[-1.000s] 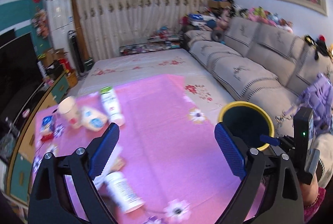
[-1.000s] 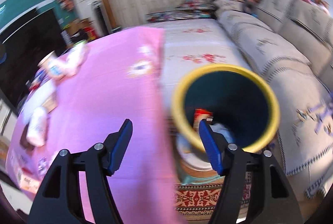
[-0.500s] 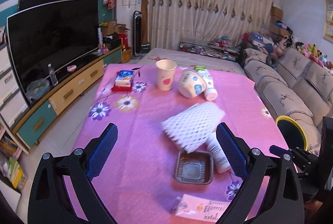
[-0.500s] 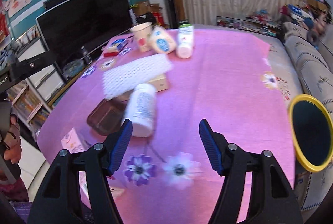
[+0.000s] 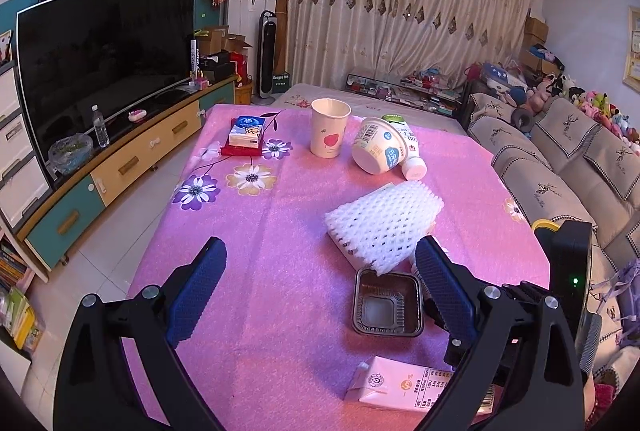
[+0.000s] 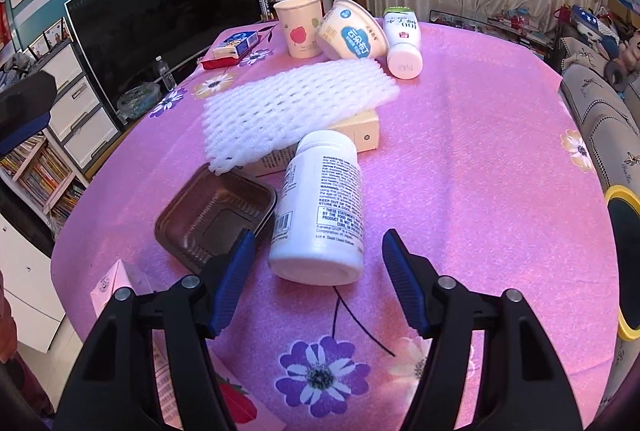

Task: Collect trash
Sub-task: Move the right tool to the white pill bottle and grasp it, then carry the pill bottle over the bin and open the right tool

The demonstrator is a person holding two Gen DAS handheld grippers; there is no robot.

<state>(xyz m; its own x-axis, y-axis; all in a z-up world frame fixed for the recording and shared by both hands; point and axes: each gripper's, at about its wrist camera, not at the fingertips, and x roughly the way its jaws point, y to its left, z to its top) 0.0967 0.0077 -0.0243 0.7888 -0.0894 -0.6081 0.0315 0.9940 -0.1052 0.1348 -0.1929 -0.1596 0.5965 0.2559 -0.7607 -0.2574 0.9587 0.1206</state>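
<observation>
Trash lies on the pink flowered table (image 6: pixel 480 151). A white pill bottle (image 6: pixel 320 207) lies on its side with its base toward me. My right gripper (image 6: pixel 318 243) straddles that base; its jaws are closing and the pads (image 6: pixel 236 271) stand clear of it. Beside the bottle lie a brown plastic tray (image 6: pixel 212 215) and a white foam net (image 6: pixel 292 107) draped over a flat box (image 6: pixel 360 135). My left gripper (image 5: pixel 320 259) hangs open and empty over the table, left of the brown tray (image 5: pixel 387 305) and foam net (image 5: pixel 384 223). The yellow-rimmed bin (image 6: pixel 612 197) stands off the table's right edge.
At the far end are a paper cup (image 5: pixel 330 133), a tipped yogurt tub (image 5: pixel 378 151), a green-capped white bottle (image 5: pixel 408 147) and a tissue pack (image 5: pixel 246 135). A pink carton (image 5: pixel 404 387) lies near the front edge. TV cabinet (image 5: pixel 120 159) on the left, sofa (image 5: pixel 560 167) on the right.
Both views swung away from the yellow-rimmed bin by the sofa to the table. The right gripper has since closed in on the white pill bottle; the left has held still lately.
</observation>
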